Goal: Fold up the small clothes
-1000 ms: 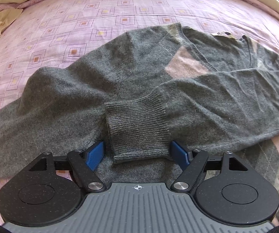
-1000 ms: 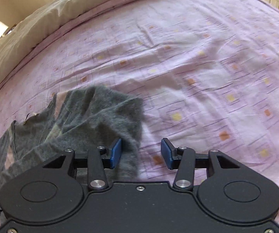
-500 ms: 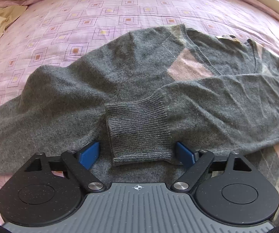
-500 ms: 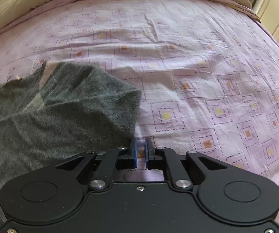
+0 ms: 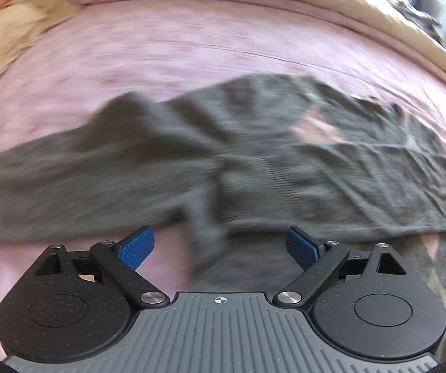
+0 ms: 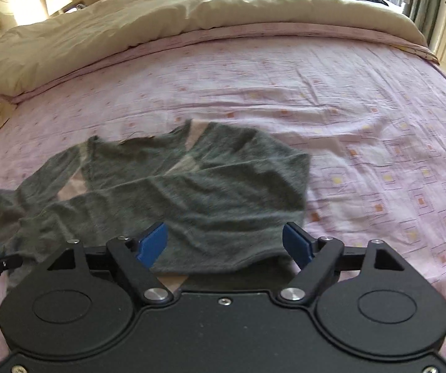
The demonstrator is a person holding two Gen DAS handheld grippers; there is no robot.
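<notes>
Garment: I am viewing a grey sweater [image 6: 192, 192] lying spread on the bed [image 6: 362, 118], over a pink patterned sheet, with one sleeve [image 5: 331, 180] crossing the body
Left tongs [image 5: 220, 247]: I am holding them wide apart, gripping nothing, hovering just above the near edge of the knit; this view is blurring, so the cuff is hard to place
Right tongs [image 6: 226, 244]: I am holding them parted and empty, above the lower hem on the sweater's right side
Step in hand: I am judging this as lining up for the next fold, with the second sleeve [image 5: 52, 180] trailing out to the left, not yet brought in
Doing it well: I am advising a grip on one layer of cuff only, a low lift, and laying it flat across the chest
Risk: I am noting loose knit dragging and wrinkling
</notes>
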